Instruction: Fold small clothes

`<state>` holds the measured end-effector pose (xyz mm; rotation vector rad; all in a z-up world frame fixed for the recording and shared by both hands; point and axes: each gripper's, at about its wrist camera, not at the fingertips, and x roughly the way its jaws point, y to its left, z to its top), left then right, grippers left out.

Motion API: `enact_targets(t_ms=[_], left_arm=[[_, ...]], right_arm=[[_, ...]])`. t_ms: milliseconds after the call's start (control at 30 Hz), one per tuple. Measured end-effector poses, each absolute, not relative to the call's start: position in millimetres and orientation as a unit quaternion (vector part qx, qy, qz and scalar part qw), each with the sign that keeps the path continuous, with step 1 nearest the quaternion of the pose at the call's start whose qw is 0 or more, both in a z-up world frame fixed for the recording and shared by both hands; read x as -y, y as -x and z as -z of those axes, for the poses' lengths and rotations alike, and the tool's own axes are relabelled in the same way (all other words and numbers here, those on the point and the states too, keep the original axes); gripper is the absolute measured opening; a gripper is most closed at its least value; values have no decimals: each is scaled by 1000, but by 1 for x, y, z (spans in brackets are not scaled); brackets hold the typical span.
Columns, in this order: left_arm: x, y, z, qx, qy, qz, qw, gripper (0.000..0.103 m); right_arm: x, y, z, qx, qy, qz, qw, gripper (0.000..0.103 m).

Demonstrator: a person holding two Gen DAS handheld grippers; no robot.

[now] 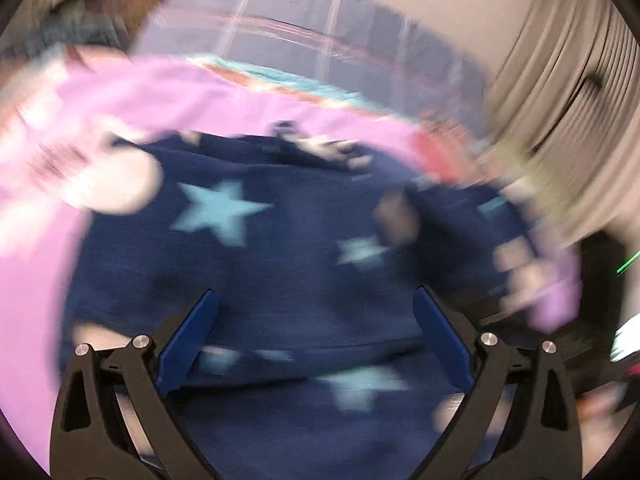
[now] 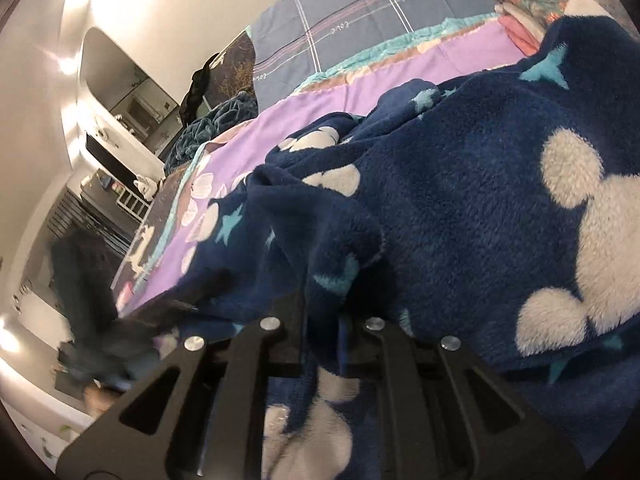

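A navy fleece garment (image 1: 288, 264) with light blue stars and white mouse-head shapes lies rumpled on a purple sheet (image 1: 168, 92). My left gripper (image 1: 316, 320) hovers just above it, its blue pads (image 1: 188, 340) wide apart and open, pressing on nothing. This view is blurred by motion. In the right wrist view the same garment (image 2: 460, 184) fills the right half. My right gripper (image 2: 322, 320) is shut on a bunched fold of its navy fleece, and that fabric hides the fingertips.
The purple sheet (image 2: 248, 136) covers a bed with a grey-blue plaid quilt (image 2: 360, 4) behind it. A small stack of folded clothes (image 2: 520, 24) sits at the far right. A teal blanket (image 2: 216, 120) lies near the bed's far-left edge, with white furniture (image 2: 104, 120) beyond.
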<state>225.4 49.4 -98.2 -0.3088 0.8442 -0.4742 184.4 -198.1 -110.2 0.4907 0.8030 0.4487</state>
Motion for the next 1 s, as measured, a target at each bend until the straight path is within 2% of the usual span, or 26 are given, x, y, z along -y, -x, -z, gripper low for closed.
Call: enact_targets(t_ms=[67, 133, 367, 433, 467, 500, 533, 567, 633, 700, 833, 867, 900, 1000], left_arm=[[-44, -232, 95, -417, 216, 275, 839, 99], [-33, -238, 93, -424, 235, 291, 825, 100], [17, -257, 93, -471, 218, 287, 805, 102], [27, -264, 100, -490, 212, 272, 800, 101], [28, -267, 104, -496, 214, 268, 798, 100], [29, -268, 105, -498, 213, 266, 798, 96], [30, -268, 104, -493, 205, 264, 803, 74], [30, -269, 101, -491, 194, 265, 807, 42], [26, -271, 91, -484, 198, 274, 807, 9], [23, -270, 72, -465, 201, 283, 815, 9], [21, -256, 9, -387, 131, 290, 865, 9], [18, -253, -3, -372, 119, 286, 875, 9], [13, -250, -14, -358, 105, 278, 885, 9], [-12, -243, -36, -330, 63, 233, 913, 10]], right_arm=[[195, -181, 113, -375, -218, -213, 875, 12], [191, -180, 109, -369, -203, -212, 882, 14], [185, -175, 108, -361, -176, -211, 891, 21], [184, -174, 106, -357, -173, -214, 893, 25], [183, -173, 106, -354, -171, -218, 893, 31], [183, -172, 105, -350, -169, -224, 894, 37], [181, -171, 104, -348, -166, -228, 894, 41], [181, -170, 103, -345, -164, -232, 895, 46], [182, -168, 101, -340, -164, -237, 895, 48], [186, -166, 99, -331, -174, -243, 895, 48], [207, -159, 91, -295, -210, -229, 903, 48], [212, -158, 91, -291, -216, -219, 906, 49], [218, -158, 91, -287, -224, -197, 910, 55], [235, -158, 95, -284, -256, -145, 913, 57]])
